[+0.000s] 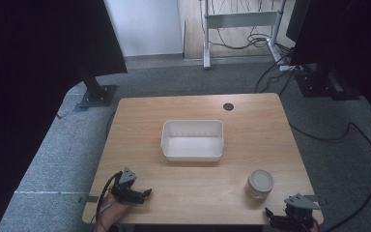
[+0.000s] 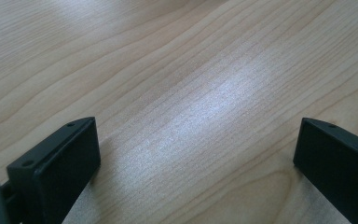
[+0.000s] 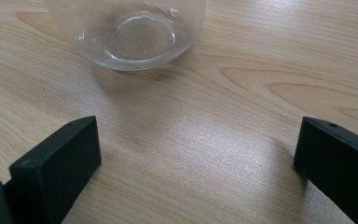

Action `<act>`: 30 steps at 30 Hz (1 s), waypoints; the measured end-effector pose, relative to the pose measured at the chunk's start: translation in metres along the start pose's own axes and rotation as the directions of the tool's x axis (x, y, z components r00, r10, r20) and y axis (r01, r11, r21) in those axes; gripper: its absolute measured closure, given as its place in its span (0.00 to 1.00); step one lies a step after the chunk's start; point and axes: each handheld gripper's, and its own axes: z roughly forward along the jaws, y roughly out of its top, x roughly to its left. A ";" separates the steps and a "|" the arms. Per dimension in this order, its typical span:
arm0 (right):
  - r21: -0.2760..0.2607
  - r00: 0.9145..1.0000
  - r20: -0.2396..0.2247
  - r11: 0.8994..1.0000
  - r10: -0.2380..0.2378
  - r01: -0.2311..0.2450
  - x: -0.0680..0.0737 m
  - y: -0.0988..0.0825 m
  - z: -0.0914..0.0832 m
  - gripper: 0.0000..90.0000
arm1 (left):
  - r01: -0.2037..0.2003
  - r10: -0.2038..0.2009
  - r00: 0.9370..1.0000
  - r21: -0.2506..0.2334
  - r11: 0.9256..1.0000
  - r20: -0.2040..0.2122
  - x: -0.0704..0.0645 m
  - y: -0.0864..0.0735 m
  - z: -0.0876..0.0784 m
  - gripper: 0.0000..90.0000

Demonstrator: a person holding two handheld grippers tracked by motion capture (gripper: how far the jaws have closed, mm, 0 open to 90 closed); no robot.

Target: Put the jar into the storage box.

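Wooden counter (image 1: 140,116) with two things on it
A white tub (image 1: 192,140) sits mid-counter; a clear glass jar (image 1: 260,184) stands near the front right corner

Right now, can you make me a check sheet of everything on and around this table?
Surface: light wooden table, bare grain, round dark cable hole near the far edge.
Job's things: clear round glass jar upright near the right gripper; empty white rectangular plastic tub mid-table.
Clutter: nothing seen.
Grippers: left gripper open, holding nothing; right gripper open, facing the jar, apart from it.
Cables: black cables on the grey carpet.
Surroundings: two dark stands, a white metal frame.
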 end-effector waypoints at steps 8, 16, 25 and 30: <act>-0.011 1.000 -0.008 1.000 -0.005 0.005 -0.001 -0.002 -0.001 0.00 | 0.004 -0.004 1.000 -0.001 1.000 -0.002 0.000 0.000 0.000 0.00; -0.012 1.000 -0.010 1.000 -0.009 0.009 -0.002 -0.002 -0.001 0.00 | 0.003 -0.003 1.000 -0.001 1.000 -0.002 0.000 0.000 0.000 0.00; -0.005 1.000 -0.011 1.000 -0.012 0.012 -0.001 -0.002 -0.001 0.00 | 0.008 -0.008 1.000 -0.001 1.000 -0.007 0.000 0.000 0.000 0.00; -0.005 1.000 -0.013 1.000 -0.012 0.012 -0.001 -0.001 -0.001 0.00 | 0.013 -0.013 1.000 -0.001 1.000 -0.011 0.000 0.000 0.000 0.00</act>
